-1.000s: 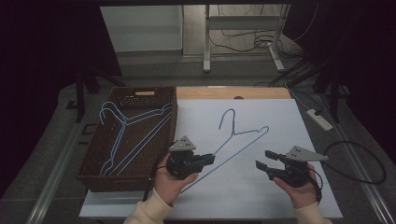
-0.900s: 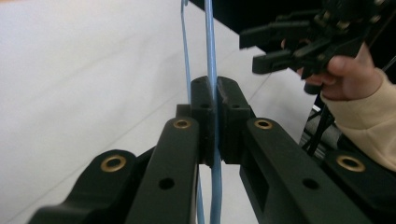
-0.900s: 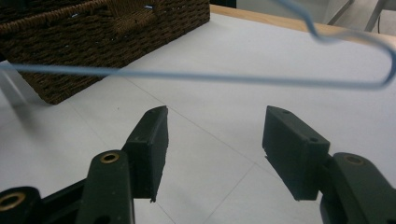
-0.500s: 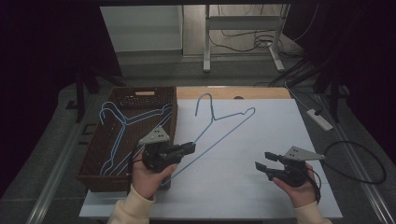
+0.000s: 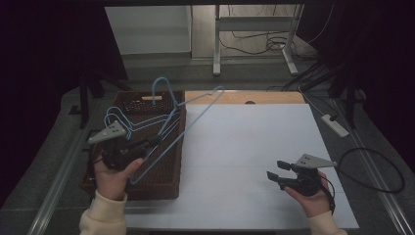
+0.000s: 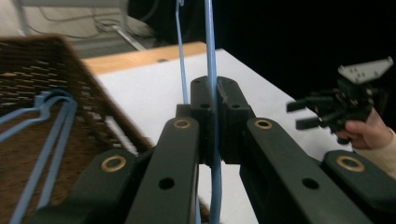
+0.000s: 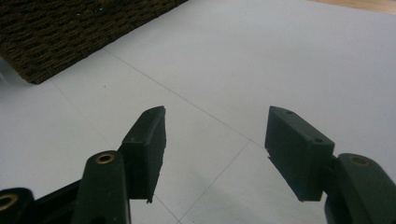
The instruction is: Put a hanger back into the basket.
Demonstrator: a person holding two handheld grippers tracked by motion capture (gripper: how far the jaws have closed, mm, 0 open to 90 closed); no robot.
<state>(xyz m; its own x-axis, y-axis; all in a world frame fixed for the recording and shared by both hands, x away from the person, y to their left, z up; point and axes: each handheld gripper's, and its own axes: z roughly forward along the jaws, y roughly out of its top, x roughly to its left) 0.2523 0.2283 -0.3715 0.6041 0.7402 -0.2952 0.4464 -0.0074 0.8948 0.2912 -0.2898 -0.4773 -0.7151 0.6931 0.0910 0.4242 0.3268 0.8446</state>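
Left hand-held gripper (image 5: 147, 145): jaws clamped on the wire of a blue hanger (image 5: 188, 105), held tilted in the air above the wicker basket (image 5: 156, 188) at the left edge of the white worktop (image 5: 244, 147). More blue hangers (image 5: 120, 120) lie inside the basket. Right hand-held gripper (image 5: 274, 176): jaws wide apart, holding nothing, low over the worktop's right side, well apart from the hanger.

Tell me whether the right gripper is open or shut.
Open: the right gripper shows a wide gap between its jaws, with bare white table behind and nothing held.

Three hangers (image 5: 195, 105), one basket (image 5: 173, 181)
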